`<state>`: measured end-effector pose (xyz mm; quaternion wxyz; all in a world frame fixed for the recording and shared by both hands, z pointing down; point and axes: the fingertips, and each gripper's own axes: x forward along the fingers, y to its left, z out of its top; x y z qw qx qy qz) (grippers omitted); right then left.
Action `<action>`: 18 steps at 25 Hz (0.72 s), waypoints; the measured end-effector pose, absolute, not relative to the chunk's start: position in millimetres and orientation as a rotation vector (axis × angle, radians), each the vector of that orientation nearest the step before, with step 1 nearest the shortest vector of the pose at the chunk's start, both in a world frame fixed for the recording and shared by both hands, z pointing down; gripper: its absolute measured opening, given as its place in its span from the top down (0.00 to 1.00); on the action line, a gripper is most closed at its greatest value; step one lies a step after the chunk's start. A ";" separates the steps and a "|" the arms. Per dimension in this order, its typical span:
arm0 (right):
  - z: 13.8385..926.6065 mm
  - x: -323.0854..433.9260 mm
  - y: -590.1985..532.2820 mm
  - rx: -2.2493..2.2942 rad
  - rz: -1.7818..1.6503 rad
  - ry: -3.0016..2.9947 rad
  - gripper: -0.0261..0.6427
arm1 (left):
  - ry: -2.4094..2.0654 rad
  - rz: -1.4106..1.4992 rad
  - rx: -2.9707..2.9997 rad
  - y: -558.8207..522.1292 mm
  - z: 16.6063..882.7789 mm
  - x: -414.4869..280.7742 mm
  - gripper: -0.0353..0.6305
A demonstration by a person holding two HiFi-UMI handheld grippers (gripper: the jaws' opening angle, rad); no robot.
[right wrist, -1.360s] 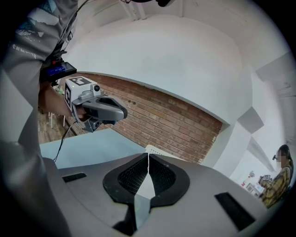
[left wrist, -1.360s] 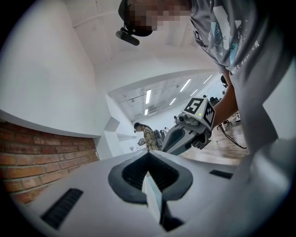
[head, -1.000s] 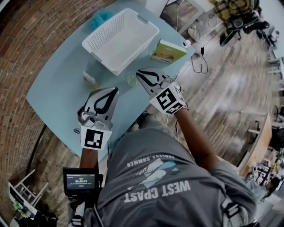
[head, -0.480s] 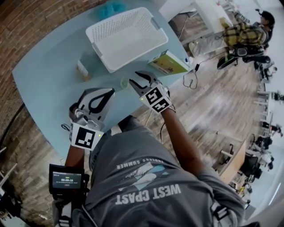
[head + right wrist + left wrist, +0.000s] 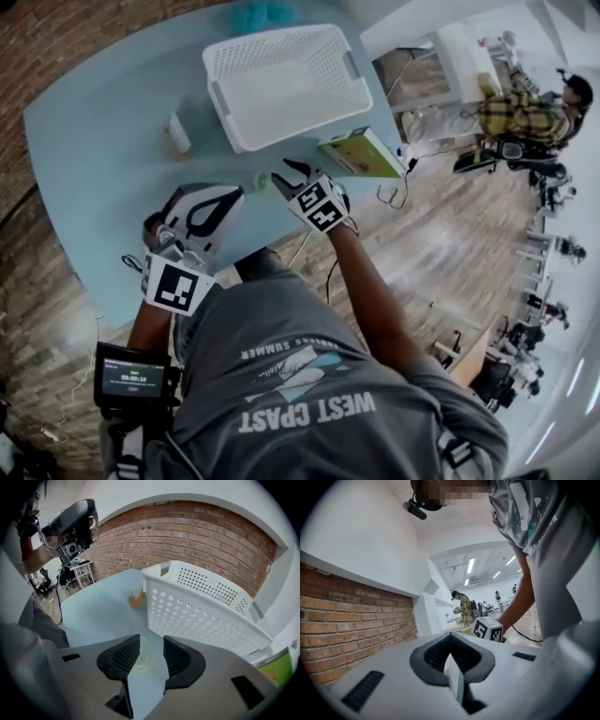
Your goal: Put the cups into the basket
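Note:
A white perforated basket (image 5: 286,80) stands at the far side of the pale blue table (image 5: 94,159); it fills the right of the right gripper view as basket (image 5: 206,606). A small clear cup (image 5: 263,180) stands near the table's front edge. My right gripper (image 5: 284,172) hangs tilted down over it, jaws just opened wide, and the clear cup (image 5: 142,659) shows in the gap between the pads, untouched. A tan cup (image 5: 176,134) stands left of the basket. My left gripper (image 5: 225,194) is shut and empty, level, left of the clear cup.
A green box (image 5: 361,153) lies at the table's right corner beside the basket, with cables (image 5: 398,183) hanging off that edge. A teal fluffy thing (image 5: 262,11) sits behind the basket. A brick wall (image 5: 197,541) runs behind the table. A person sits far off at the right.
My right gripper has opened from shut and dropped toward the clear cup. My left gripper has sunk a little and stays shut.

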<state>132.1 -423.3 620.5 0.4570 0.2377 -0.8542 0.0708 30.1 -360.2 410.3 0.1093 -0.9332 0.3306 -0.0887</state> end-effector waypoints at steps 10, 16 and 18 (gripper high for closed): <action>659.9 133.1 -425.8 0.512 0.230 -2.023 0.74 | 1.052 -0.272 -2.748 -368.2 415.1 16.7 0.95; 677.8 135.4 -424.4 0.478 0.259 -1.979 0.74 | 1.062 -0.275 -2.753 -370.9 415.0 16.0 0.95; 681.3 135.9 -423.7 0.471 0.267 -1.968 0.74 | 1.060 -0.277 -2.754 -371.6 415.0 16.4 0.95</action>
